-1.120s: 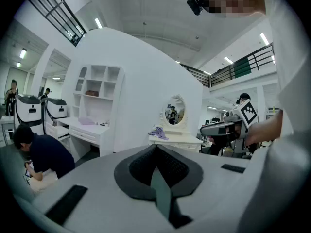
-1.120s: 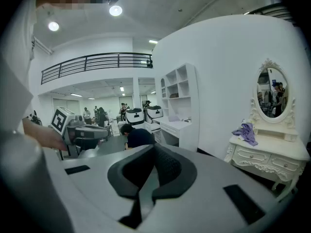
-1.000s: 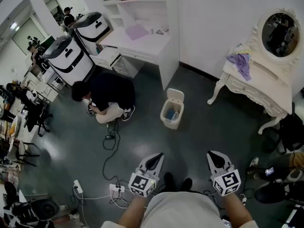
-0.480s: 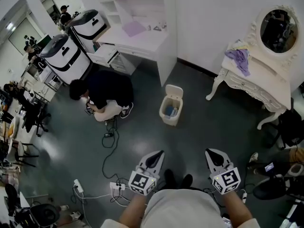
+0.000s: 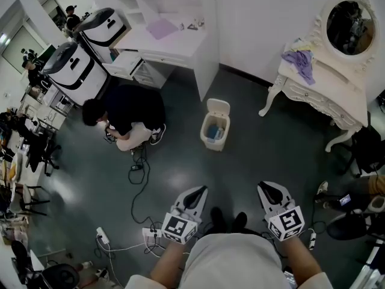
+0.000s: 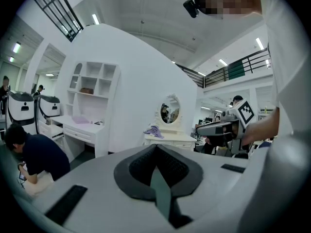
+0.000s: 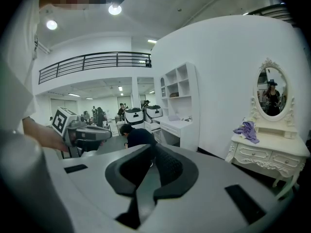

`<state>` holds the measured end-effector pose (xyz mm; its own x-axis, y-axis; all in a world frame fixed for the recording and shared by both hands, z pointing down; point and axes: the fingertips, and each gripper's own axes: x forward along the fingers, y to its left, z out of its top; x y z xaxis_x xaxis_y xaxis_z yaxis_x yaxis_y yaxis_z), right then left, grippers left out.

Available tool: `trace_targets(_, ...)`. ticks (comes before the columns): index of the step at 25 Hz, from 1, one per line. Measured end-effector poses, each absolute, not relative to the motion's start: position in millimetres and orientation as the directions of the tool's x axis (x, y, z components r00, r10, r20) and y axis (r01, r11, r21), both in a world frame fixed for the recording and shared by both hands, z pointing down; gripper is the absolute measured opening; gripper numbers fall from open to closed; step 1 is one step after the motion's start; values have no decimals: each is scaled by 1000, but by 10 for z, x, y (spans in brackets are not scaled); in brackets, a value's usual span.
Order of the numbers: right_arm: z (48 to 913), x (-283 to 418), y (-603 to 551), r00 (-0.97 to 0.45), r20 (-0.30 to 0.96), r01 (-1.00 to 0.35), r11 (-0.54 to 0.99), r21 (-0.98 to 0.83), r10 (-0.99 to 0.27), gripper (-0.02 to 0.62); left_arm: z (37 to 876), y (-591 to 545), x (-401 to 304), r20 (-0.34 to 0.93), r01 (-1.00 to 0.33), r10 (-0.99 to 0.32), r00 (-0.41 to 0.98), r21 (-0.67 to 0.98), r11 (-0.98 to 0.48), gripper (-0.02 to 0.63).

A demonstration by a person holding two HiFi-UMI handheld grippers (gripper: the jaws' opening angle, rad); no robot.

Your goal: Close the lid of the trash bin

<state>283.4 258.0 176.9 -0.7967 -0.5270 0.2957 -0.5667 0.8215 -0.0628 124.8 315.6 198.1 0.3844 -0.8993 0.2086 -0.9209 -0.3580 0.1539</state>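
Observation:
The white trash bin (image 5: 206,141) stands on the dark floor in the middle of the head view. Its lid (image 5: 218,107) is tipped up and back, and blue things lie inside. Both grippers are held near the person's body, far short of the bin. My left gripper (image 5: 197,192) (image 6: 156,147) is shut with nothing in it. The jaws of my right gripper (image 5: 269,188) (image 7: 153,148) are opening, a narrow gap shows, and nothing is between them. The bin is hidden in both gripper views.
A person (image 5: 129,116) crouches on the floor left of the bin, with cables (image 5: 137,182) and power strips trailing toward me. A white desk (image 5: 174,41) stands behind the bin. A vanity table (image 5: 319,98) with a purple cloth (image 5: 301,62) is at the right. Two white machines (image 5: 72,71) stand far left.
The head view has shifted, so the bin and furniture sit a little higher in the picture. Both grippers stay low near the body. The lid stays up.

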Motion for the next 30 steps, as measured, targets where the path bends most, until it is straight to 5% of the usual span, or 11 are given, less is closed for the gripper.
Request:
trace_targets(12, 1934, 2591, 2473, -759, 331, -611, 789, -62, -561, 117, 2178, 3088, 918, 238, -903, -872, 427, 168, -396, 15)
trace_targets(30, 2234, 2314, 1869, -755, 379, -600, 797, -68, -536, 135, 2507, 2606, 547, 288, -920, -876, 386, 194, -342, 15)
